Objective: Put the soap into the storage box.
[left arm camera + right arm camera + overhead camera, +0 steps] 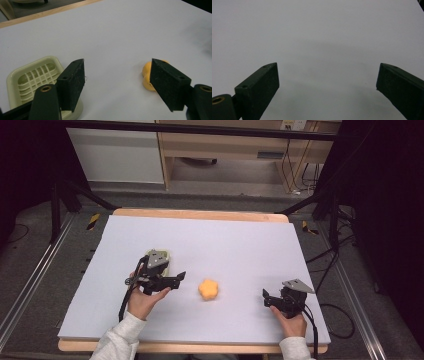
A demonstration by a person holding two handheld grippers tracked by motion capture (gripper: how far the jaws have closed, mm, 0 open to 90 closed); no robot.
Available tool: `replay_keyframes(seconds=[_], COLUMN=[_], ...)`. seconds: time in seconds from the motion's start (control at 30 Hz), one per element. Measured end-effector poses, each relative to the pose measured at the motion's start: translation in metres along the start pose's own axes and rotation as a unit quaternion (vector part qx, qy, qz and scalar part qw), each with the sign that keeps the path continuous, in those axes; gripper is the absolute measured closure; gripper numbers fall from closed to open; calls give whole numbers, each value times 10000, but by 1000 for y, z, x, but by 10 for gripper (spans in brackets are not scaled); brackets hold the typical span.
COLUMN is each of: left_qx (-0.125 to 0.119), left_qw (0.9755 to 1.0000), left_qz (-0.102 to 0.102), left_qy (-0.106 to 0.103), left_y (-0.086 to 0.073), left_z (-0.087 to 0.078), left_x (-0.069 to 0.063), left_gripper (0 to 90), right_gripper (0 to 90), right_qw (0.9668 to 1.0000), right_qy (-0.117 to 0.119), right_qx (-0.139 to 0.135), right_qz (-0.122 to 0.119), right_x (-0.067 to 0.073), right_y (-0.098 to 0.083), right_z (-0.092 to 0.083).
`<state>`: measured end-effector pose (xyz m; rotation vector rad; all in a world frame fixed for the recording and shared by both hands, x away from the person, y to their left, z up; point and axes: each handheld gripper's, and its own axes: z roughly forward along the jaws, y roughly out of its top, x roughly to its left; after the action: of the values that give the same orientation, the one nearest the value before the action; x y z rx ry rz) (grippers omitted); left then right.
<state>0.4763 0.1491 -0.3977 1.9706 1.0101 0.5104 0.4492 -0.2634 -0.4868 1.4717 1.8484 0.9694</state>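
An orange, lobed, flower-shaped object (209,289) lies on the pale table sheet (225,245) between my two grippers. My left gripper (179,280) is just left of it, jaws open and pointing toward it with nothing between them. In the left gripper view (117,65) the orange object (147,75) is partly hidden behind the right-hand jaw. A pale green slotted soap dish (32,80) sits by the other jaw, and in the high view the soap dish (164,255) lies under that gripper. My right gripper (266,299) rests near the front right, open (328,67) over bare sheet.
The sheet lies on a wooden table whose edge (200,214) shows at the back. Black frame legs and cables (325,265) stand off the table's right side, and a metal rail (30,285) runs along the floor at the left.
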Motion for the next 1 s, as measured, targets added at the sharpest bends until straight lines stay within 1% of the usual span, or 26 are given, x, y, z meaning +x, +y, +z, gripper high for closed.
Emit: replay_keyframes(seconds=[0.17,0.27,0.37,0.4,0.47,0.53,0.6,0.67,0.87,1.0], left_qx=[29,56,93,139,190,190,269,325,385,477], left_qw=[9999,9999,9998,9996,9995,9994,9988,9985,9978,9969], left_qz=[73,107,131,171,176,182,269,333,399,440], left_qy=[-92,-113,-150,-157,-197,-234,-292,-304,-376,-448], left_y=[4,5,7,8,9,10,10,10,11,11], left_z=[2,4,6,7,9,10,13,16,21,25], left_x=[-5,-6,-9,-9,-11,-13,-17,-20,-26,-30], left_gripper=[281,280,280,279,277,277,276,274,271,261], right_gripper=[50,50,50,51,51,51,51,51,52,53], right_qw=[10000,10000,10000,10000,10000,10000,10000,10000,10000,10000], right_qy=[-1,3,8,12,5,3,10,6,9,9], right_qx=[8,16,30,32,9,21,34,15,24,25], right_qz=[1,18,36,35,0,13,31,7,5,-6], right_x=[0,0,0,0,0,0,0,0,0,0], right_y=[0,0,0,0,0,0,0,0,0,0], right_z=[0,0,1,1,0,1,1,0,1,0])
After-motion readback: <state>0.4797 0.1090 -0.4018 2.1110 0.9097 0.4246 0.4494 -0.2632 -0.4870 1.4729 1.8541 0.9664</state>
